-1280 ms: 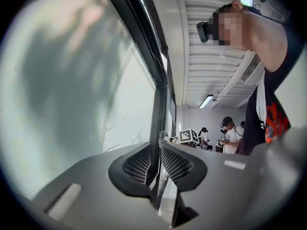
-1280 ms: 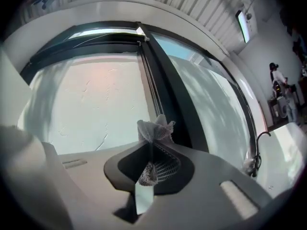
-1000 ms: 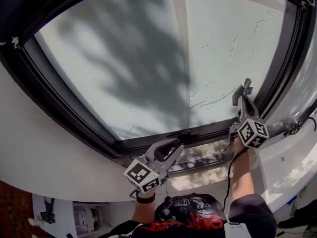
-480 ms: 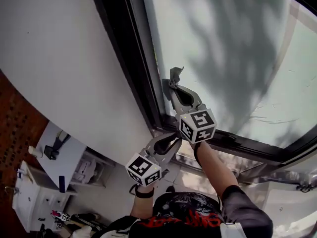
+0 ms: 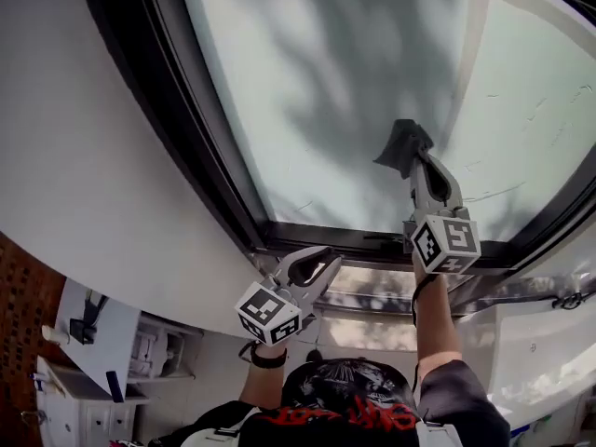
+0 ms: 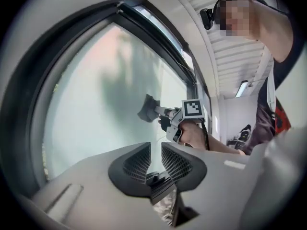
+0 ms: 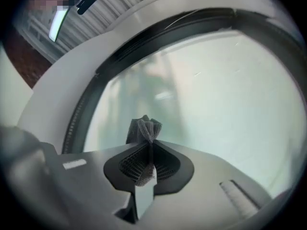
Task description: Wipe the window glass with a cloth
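The window glass point(image 5: 345, 91) fills the upper head view inside a dark frame. My right gripper point(image 5: 416, 156) reaches up from the lower right and is shut on a dark grey cloth point(image 5: 400, 147), whose bunched end presses on the lower middle of the pane. In the right gripper view the cloth point(image 7: 144, 128) sticks out past the closed jaws point(image 7: 149, 145) towards the glass point(image 7: 216, 95). My left gripper point(image 5: 326, 254) hangs low by the bottom frame rail, short of the glass. Its jaws point(image 6: 156, 147) stand a narrow gap apart with nothing between them. The left gripper view also shows the cloth point(image 6: 146, 110).
A dark frame point(image 5: 186, 138) and bottom rail point(image 5: 372, 240) border the pane, with a white wall point(image 5: 84, 184) to the left. A latch with a cord point(image 5: 563, 298) sits at the lower right. White furniture point(image 5: 84, 324) stands far below on the left.
My right gripper carried the cloth from the pane's lower right corner across to the lower left edge, then back to the middle and higher. The head view swung with it. The left gripper stayed low.
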Available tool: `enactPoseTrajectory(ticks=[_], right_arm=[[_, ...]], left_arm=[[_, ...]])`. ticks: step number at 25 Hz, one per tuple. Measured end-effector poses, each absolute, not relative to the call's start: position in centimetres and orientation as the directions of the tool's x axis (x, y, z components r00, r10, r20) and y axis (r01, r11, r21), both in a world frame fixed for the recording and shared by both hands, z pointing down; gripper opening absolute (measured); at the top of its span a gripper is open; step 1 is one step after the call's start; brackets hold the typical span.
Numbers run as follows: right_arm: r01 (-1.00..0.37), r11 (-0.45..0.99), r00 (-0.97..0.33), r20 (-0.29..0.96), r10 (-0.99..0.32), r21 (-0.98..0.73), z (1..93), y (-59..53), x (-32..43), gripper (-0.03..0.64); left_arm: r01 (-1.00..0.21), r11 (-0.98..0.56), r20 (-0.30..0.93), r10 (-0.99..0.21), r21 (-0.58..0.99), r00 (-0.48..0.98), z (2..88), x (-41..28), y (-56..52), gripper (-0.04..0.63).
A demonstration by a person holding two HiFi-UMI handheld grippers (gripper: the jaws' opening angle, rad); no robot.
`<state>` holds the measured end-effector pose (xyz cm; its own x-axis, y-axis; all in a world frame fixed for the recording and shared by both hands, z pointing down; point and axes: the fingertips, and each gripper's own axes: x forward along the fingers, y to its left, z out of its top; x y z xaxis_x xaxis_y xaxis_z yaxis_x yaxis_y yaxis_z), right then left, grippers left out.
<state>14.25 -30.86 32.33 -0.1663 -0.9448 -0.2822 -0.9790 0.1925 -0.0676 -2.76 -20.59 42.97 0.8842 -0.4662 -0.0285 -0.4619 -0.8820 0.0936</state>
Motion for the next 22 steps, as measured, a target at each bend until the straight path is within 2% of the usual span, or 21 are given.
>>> enactPoseTrajectory(ticks=[2, 5, 8, 11, 15, 18, 22], right_arm=[[-0.995, -0.011, 0.037, -0.267, -0.963, -0.101, 33.0, -26.7, 23.6, 0.026], [-0.94, -0.307, 0.336, -0.236, -0.912, -0.151, 34.2, -18.1, 35.9, 0.026], [-0.866, -0.476, 0.499, -0.215, -0.84, -0.151, 35.1, -10.9, 42.1, 0.025], [-0.835, -0.529, 0.55, -0.188, -0.813, -0.153, 36.5, -7.1, 43.9, 0.023], [-0.836, -0.523, 0.547, -0.174, -0.819, -0.168, 37.8, -6.6, 43.3, 0.023], [-0.867, -0.473, 0.496, -0.18, -0.849, -0.158, 37.7, -8.6, 41.4, 0.023], [-0.933, -0.353, 0.359, -0.217, -0.908, -0.067, 36.5, -12.4, 36.0, 0.023]], left_arm=[[-0.365, -0.927, -0.017, -0.368, 0.091, 0.93, 43.4, 1.4, -19.7, 0.058], [-0.219, -0.972, -0.006, -0.22, 0.086, 0.975, 43.7, 7.5, -18.2, 0.058], [-0.116, -0.99, -0.008, -0.117, 0.077, 0.993, 43.4, 11.0, -16.7, 0.058], [-0.063, -0.995, -0.008, -0.064, 0.08, 0.998, 43.3, 12.6, -15.6, 0.057], [-0.056, -0.995, -0.012, -0.057, 0.08, 0.998, 43.2, 12.9, -15.1, 0.057], [-0.083, -0.993, -0.013, -0.085, 0.087, 0.996, 43.3, 12.0, -15.3, 0.057], [-0.175, -0.981, -0.006, -0.176, 0.082, 0.984, 43.7, 9.3, -16.3, 0.058]])
